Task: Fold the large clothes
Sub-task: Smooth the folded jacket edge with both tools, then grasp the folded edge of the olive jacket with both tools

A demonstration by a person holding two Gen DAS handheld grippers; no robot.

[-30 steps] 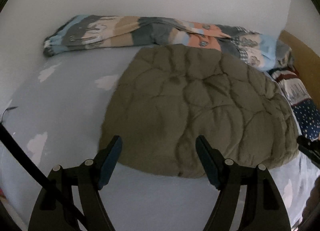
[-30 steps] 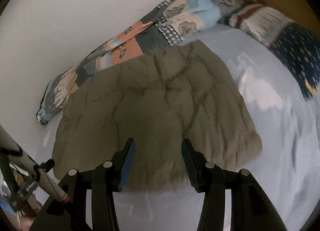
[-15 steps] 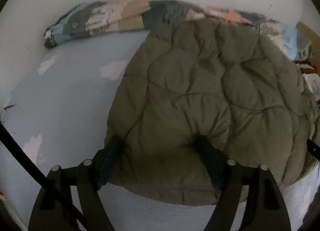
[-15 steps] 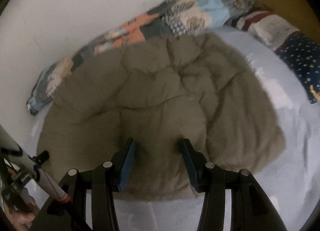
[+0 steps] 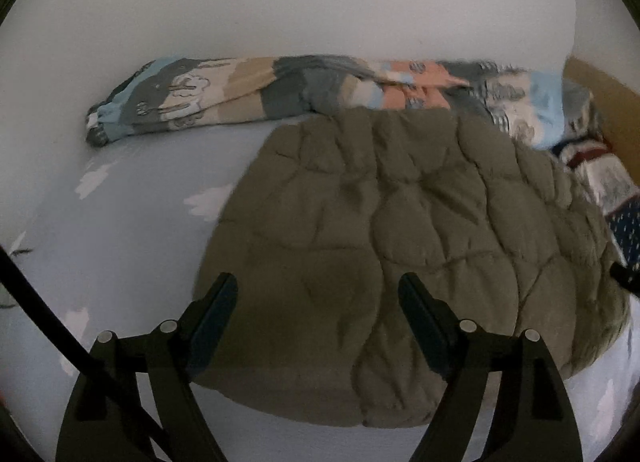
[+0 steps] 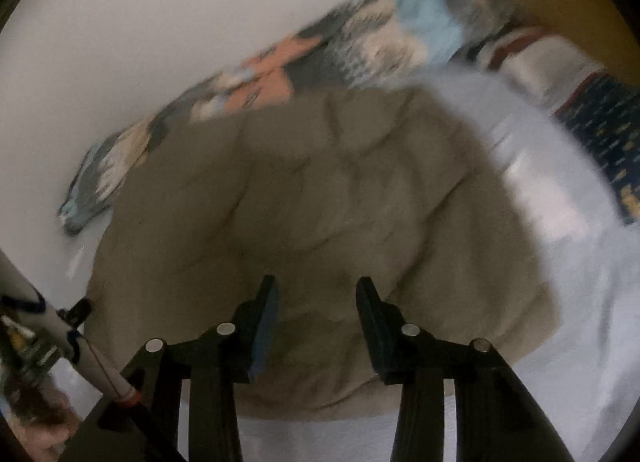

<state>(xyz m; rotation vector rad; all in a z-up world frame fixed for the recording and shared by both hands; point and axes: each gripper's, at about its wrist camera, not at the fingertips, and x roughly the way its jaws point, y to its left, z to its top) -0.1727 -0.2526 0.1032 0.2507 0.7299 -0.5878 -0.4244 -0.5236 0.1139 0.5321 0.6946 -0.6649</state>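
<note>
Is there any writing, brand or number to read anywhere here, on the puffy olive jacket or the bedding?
None can be read.
Olive jacket: no label or logo shows.
Patchwork blanket: drawn pictures only, no letters.
Dark blue pillow: small yellow marks, too blurred to tell.

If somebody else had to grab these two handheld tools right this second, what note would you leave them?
Left tool: jaws spread wide over the near part of the olive quilted garment, nothing gripped.
Right tool: jaws narrower, have just been closing, with the garment's near part below and between them; no firm pinch visible, and the view is blurred.
The garment lies fairly flat on the pale blue sheet, its far edge against the patterned blanket rolled along the wall.
Done: garment laid out, both tools at its near part.
Left: grip the near hem with both tools and probably fold it toward the far edge.
</note>
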